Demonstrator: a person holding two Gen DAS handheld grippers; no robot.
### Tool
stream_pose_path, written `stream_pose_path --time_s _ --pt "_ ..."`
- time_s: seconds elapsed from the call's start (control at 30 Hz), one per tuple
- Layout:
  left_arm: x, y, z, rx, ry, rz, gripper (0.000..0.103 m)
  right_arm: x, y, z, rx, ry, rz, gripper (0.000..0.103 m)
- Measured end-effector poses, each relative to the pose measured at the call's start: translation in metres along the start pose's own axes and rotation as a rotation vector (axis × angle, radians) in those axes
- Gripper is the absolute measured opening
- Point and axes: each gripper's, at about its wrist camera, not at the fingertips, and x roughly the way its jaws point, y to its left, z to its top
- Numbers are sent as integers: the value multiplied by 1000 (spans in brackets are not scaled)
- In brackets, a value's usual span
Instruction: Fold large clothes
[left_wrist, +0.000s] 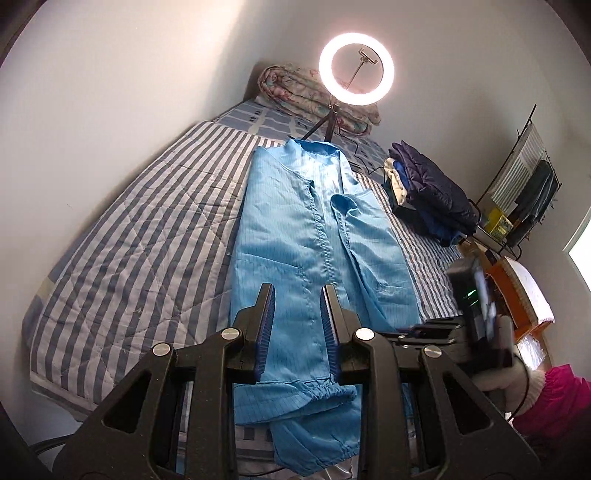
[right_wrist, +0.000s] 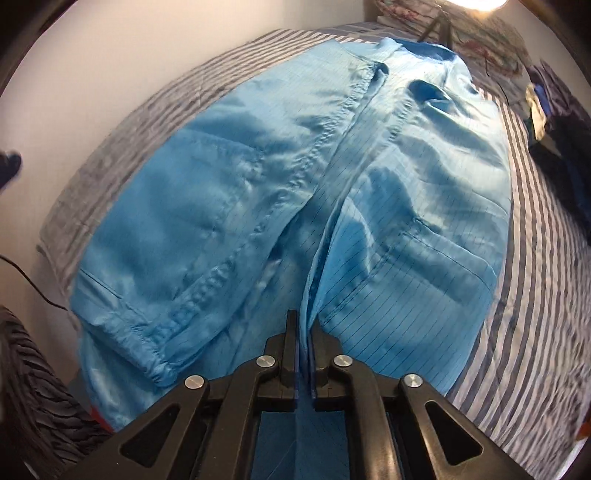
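A large light-blue work coat (left_wrist: 295, 229) is lying lengthwise on the striped bed quilt (left_wrist: 140, 221), with its collar toward the ring light (left_wrist: 356, 70) at the far end and its elastic-cuffed sleeves hanging near the foot of the bed. The right gripper (right_wrist: 304, 328) is pinching a raised ridge of the coat's fabric near the lower hem; its jaws are standing almost together with the cloth between them. The left gripper (left_wrist: 298, 291) is hovering above the lower middle of the coat with its jaws apart and nothing between them. In my judgement the step in hand is lifting the lower part of the coat to fold it, and it is only beginning. To do it well, the left gripper should be taking the hem at the opposite side, at the same height as the right one, so both corners are rising together; otherwise the thin, slippery-looking fabric will be twisting and the fold line will be going crooked. The loose sleeves should be laid inside the body outline first, because they are hanging past the hem. On containers: a wire rack (left_wrist: 524, 177) is standing at the right wall and is holding hanging cloths and a small yellow box (left_wrist: 498, 221); what else is in it I cannot tell. A pile of folded dark clothes (left_wrist: 428, 188) is resting on the bed beside the coat, not touching it.
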Motion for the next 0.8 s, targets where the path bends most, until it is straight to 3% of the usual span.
stream_pose_path --time_s 0.03,0.07,0.2,0.33,0.57,0.67,0.8 --pt "1 -1 0 2 3 -3 24 -10 -4 -1 23 -26 57 30" --pt "2 -2 -1 5 8 -5 24 -21 -8 -3 39 -56 106 33" --pt "8 -4 -3 7 26 -17 24 -67 -31 -24 91 -169 197 33" --pt "16 -4 -4 -1 38 -24 24 -94 -77 -55 214 -232 156 26" --pt "30 -10 -6 -7 76 -47 24 -64 -143 -84 392 -157 160 25" --pt "32 -13 -6 -2 79 -47 24 -49 -150 -95 445 -103 224 25" --pt "33 -10 -5 -19 78 -46 24 -41 -130 -98 398 -68 322 25"
